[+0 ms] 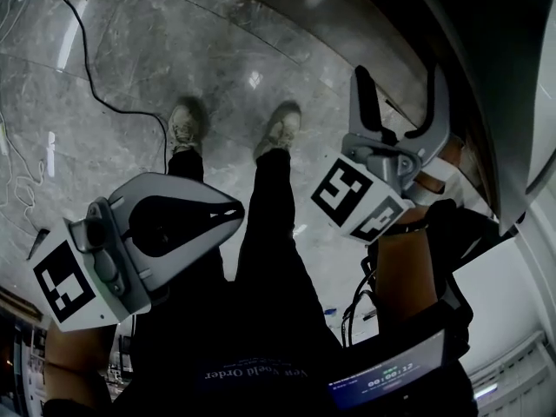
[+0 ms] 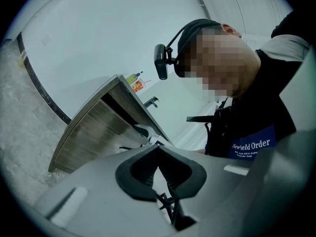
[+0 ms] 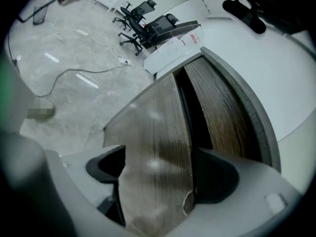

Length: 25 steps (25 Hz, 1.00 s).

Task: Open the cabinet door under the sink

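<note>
The wood-grain cabinet door (image 3: 158, 132) under the counter stands slightly ajar, with a dark gap (image 3: 190, 107) along its right edge. My right gripper (image 3: 158, 154) is open, and its jaws straddle that edge: the right finger (image 3: 217, 174) sits at the gap and the left finger (image 3: 106, 167) in front of the door face. In the head view the right gripper (image 1: 400, 102) reaches up to the cabinet front (image 1: 321, 16). My left gripper (image 1: 236, 208) hangs low at the left, shut and empty. It (image 2: 157, 147) points up past the cabinet (image 2: 94, 127).
A black cable (image 1: 95, 85) and a white cord (image 1: 26, 181) trail over the marble floor. The person's shoes (image 1: 185, 127) stand just left of the cabinet. Office chairs (image 3: 148, 26) stand farther off. A faucet (image 2: 152, 101) and bottles (image 2: 134, 80) are on the counter.
</note>
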Tool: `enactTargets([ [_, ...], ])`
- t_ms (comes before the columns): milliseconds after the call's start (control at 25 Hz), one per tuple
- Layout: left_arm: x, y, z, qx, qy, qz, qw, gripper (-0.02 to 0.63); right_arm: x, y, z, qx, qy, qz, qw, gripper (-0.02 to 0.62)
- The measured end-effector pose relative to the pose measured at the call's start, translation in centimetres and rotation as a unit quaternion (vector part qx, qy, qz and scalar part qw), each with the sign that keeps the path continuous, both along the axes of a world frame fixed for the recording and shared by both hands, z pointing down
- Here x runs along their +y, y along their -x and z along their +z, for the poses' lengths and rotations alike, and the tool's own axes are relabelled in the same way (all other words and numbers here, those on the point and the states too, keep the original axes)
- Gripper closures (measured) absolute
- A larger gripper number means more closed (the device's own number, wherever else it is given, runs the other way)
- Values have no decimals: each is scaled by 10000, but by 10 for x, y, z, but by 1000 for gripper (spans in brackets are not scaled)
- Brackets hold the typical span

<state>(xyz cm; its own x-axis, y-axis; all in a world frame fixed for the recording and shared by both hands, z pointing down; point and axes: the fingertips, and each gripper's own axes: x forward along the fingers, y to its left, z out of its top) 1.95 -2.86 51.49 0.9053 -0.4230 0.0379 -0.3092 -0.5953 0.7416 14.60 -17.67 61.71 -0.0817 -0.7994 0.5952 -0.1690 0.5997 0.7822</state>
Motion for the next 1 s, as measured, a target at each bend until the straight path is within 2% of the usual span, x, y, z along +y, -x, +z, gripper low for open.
enactTargets([
  [120,0,0,-3,63,-46,-21,10000,606,18,1,1,-267,1048,-142,9940,170],
  [240,-3,4,-12,128,-118,-55,9998,606,26,11,-9,-862,1969,-307,9761,184],
  [320,-3,8,-23,173,-155,-101,9997,606,30,22,-22,-1515,2540,-322,9547,184],
  [440,0,13,-29,195,-115,-143,9996,606,40,26,-36,-2039,3446,-148,9162,190],
  [520,0,13,-28,190,-79,-167,9996,606,46,28,-41,-2514,4009,93,8809,192],
  [560,0,13,-27,192,-75,-182,9996,606,47,28,-43,-2705,4233,166,8645,215],
  [600,0,13,-26,195,-77,-195,9996,606,47,28,-43,-2840,4379,183,8528,250],
  [680,2,14,-27,194,-79,-210,9996,606,46,31,-43,-3067,4470,154,8402,258],
  [760,7,19,-30,190,-81,-231,9995,606,45,35,-44,-3344,4424,256,8318,258],
  [840,14,27,-35,175,-105,-284,9994,606,44,32,-38,-3417,4386,628,8288,259],
  [880,17,30,-37,159,-128,-317,9993,606,44,28,-28,-3246,4381,809,8344,261],
  [920,18,32,-40,144,-154,-354,9992,606,45,23,-17,-2943,4359,928,8454,273],
  [1000,19,37,-45,122,-213,-429,9988,606,41,10,1,-2268,4173,1094,8732,286],
])
